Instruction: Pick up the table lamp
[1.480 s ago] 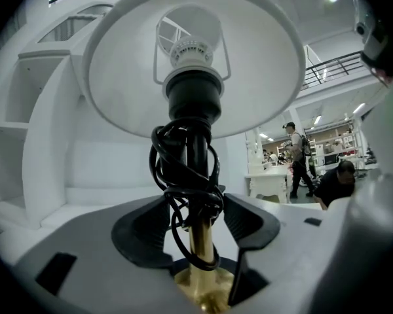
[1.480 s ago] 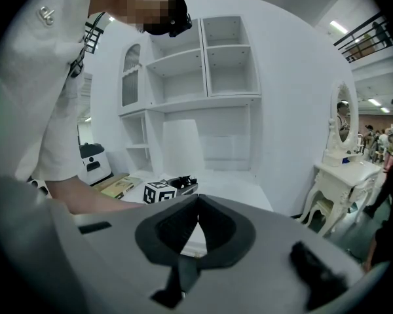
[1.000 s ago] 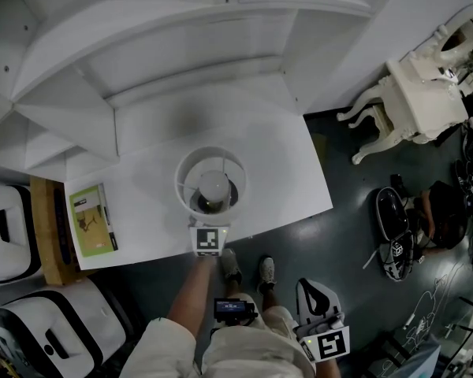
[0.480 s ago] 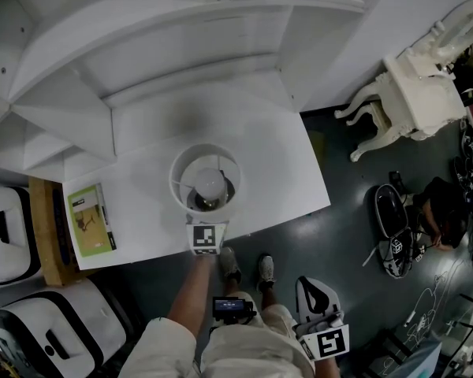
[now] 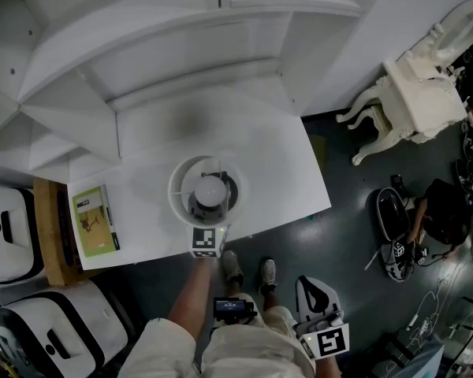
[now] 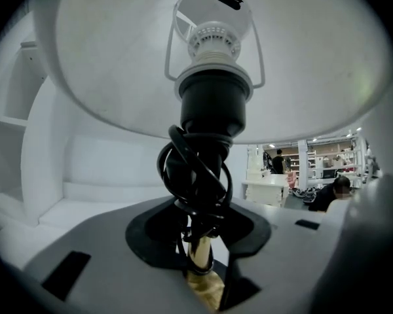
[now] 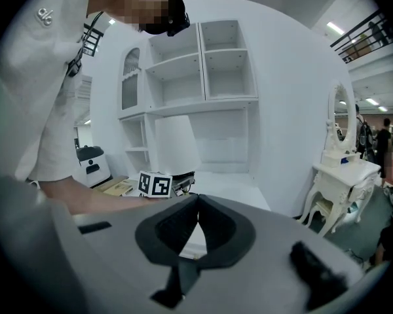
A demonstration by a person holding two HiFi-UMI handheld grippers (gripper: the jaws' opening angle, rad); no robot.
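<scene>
Lamp standing upright, stem vertical, left gripper jaws just closing, gripping the stem under coiled cord, booklet lying left, right gripper hanging closed, empty.

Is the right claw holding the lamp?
No: the right claw has its jaws together with nothing between them, and the lamp stands well beyond them.
</scene>
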